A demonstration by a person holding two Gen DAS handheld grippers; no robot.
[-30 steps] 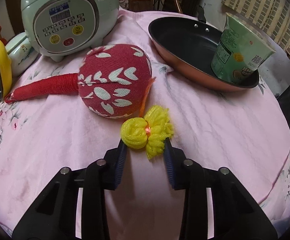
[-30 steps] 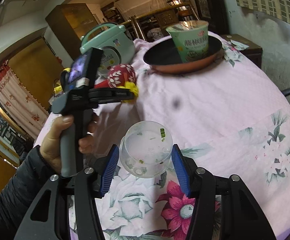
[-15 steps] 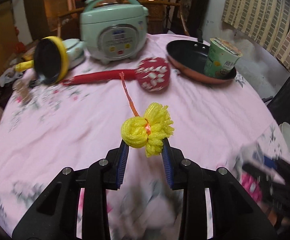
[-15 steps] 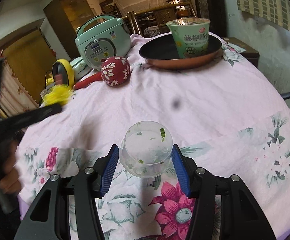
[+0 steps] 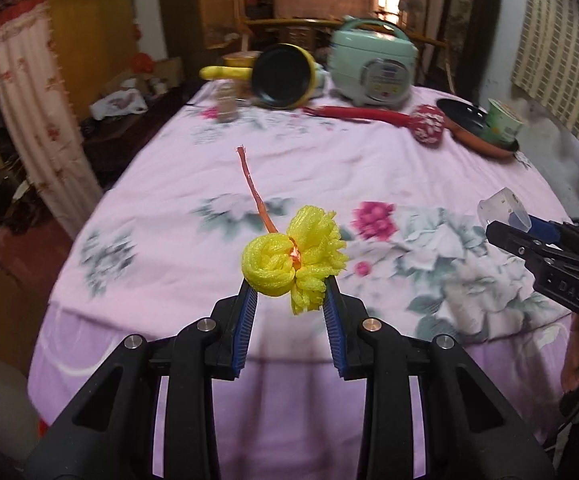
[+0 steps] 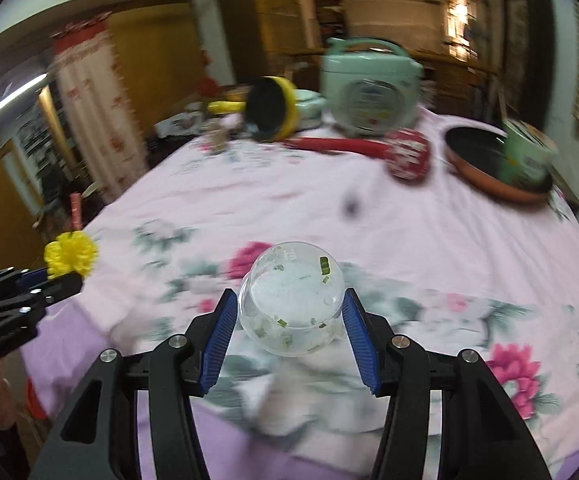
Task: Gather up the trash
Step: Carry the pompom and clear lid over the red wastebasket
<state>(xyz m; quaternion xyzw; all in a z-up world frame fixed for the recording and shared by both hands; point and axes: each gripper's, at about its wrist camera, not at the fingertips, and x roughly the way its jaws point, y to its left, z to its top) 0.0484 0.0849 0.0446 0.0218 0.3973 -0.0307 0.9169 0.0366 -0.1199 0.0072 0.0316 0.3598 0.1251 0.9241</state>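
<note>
- The yellow net ball [image 5: 294, 258], with an orange strip [image 5: 254, 188] sticking up from it, sits right between the tips of the left gripper [image 5: 291, 292]. The blue pads [image 5: 249, 312] squeeze it from both sides, so it is held up off the cloth.
- The clear plastic cup [image 6: 292, 302] has little green bits stuck inside. It lies on its side between the pads of the right gripper [image 6: 291, 312], which press on it from left and right.
- So two bits of trash are picked up. I think they need to go in a bin next, but no bin shows.
- Under the fingers is the pink flowery tablecloth [image 5: 369, 168], with the near edge of the table just below.
- Far past the fingertips stands a green noodle cup [image 5: 503, 122] in a frying pan [image 5: 469, 130]. It may be trash too, left to collect.
- Back there also are a rice cooker [image 5: 373, 68], a red padded mallet [image 5: 427, 124] and a yellow pot [image 5: 283, 76].
</note>
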